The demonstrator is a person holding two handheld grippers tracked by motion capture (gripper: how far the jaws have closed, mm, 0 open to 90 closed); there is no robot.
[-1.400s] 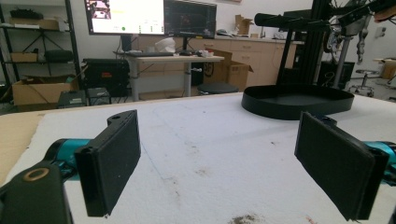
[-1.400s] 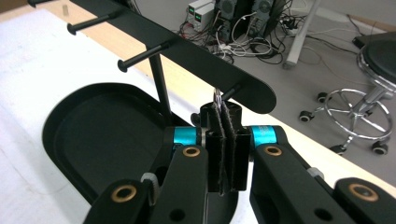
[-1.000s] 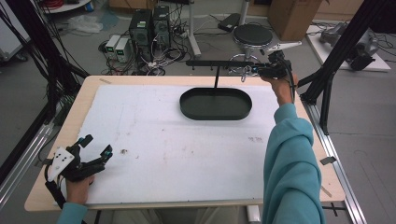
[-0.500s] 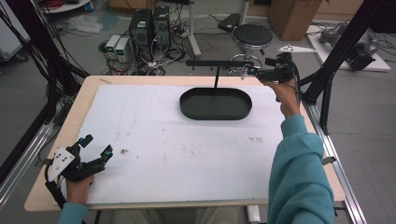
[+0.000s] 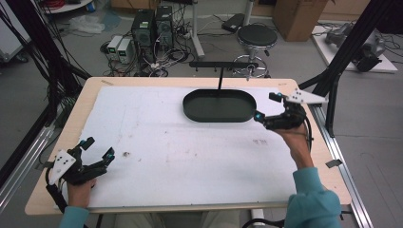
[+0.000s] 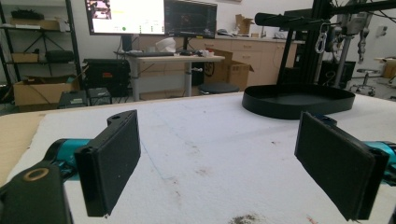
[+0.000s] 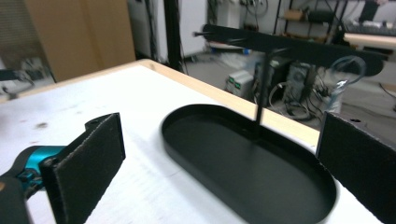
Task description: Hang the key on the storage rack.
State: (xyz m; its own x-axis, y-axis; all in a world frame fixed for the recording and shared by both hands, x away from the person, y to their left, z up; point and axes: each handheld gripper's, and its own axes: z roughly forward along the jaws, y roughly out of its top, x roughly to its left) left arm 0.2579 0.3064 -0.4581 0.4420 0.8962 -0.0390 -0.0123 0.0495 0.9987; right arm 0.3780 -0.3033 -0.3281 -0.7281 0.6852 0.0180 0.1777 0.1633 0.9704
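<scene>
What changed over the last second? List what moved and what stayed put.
The right hand-held gripper came back from the table's far right corner toward the person and now sits beside the right end of the black tray, jaws open and empty. The left hand-held gripper and the tray stayed put.

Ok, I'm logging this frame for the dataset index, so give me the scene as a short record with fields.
surface: white mat on a wooden table
main object: black oval tray with an upright post and crossbar, nothing in it, far centre
left gripper: open, holding nothing, near left corner
right gripper: open, holding nothing, beside the tray's right end
marks: small dark stains on the mat
beyond table: black stool, computer towers
</scene>
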